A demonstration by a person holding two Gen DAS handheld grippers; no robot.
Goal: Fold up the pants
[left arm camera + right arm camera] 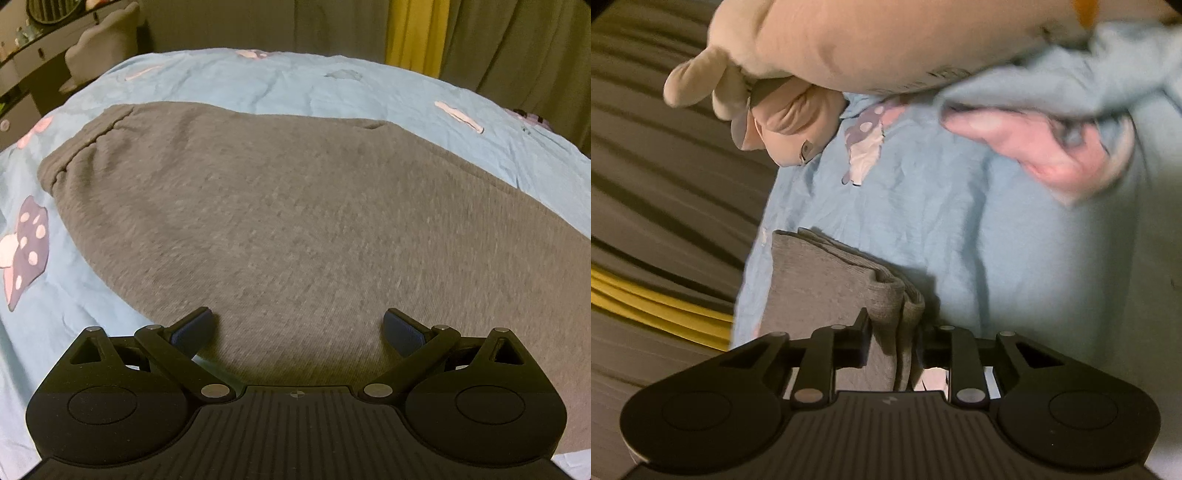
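Grey pants (pixel 295 206) lie flat on our blue sheet (pixel 369 88), legs seemingly together; our right gripper (pixel 892 332) pinches the bunched far end, left gripper (pixel 297 325) wide, crosswise folds remaining.

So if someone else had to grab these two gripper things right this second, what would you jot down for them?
Left gripper: open, empty, hovering over the grey pants, which lie spread on the blue bedsheet.
Right gripper: shut on a bunched fold of the pants near the edge of the bed, beside a beige plush toy.
Done: one end of the pants looks gathered into layers in the right gripper's grip.
Left: probably carry that end over the flat part, lay it down, release, then smooth or fold again with the left gripper.
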